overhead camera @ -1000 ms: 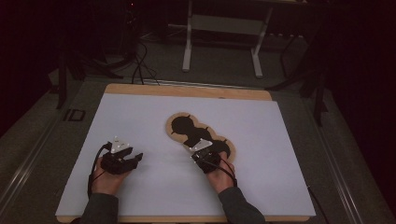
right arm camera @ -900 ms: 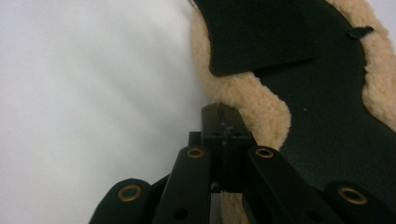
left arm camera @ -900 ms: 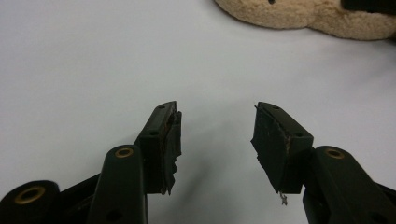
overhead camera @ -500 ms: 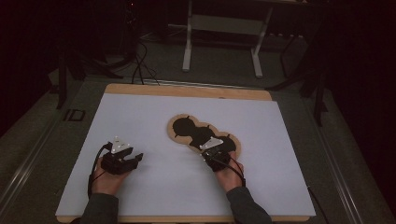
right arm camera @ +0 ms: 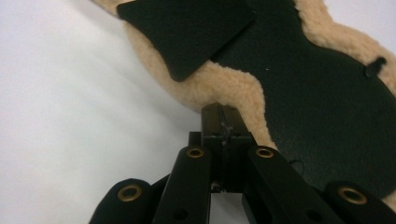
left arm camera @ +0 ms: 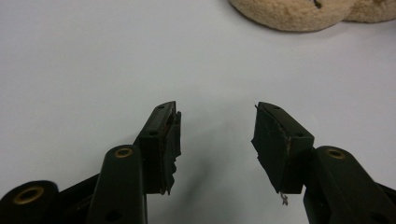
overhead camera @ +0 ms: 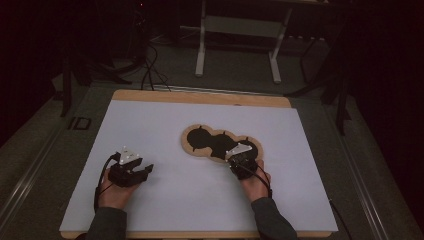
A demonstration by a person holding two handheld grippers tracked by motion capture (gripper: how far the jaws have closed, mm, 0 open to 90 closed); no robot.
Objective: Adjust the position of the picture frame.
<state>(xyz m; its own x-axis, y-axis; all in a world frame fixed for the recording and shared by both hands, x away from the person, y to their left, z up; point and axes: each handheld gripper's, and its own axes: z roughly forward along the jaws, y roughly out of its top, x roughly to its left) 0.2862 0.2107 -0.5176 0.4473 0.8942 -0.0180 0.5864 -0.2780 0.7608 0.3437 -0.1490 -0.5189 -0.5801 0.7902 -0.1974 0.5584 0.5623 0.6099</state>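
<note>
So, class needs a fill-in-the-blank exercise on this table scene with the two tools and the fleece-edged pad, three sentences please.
1. The left tool has its jaws ____ with nothing between them.
2. The right tool has its jaws ____ at the fleece edge of the pad.
3. The pad's flat middle is coloured ____.

Missing words: open; shut; black

One marking could be read: the letters "ID" (overhead camera: 79,123), pale on the dark grey surface just left of the white sheet (overhead camera: 150,130) in the high view. Both gripper views carried no text, label or number.
</note>
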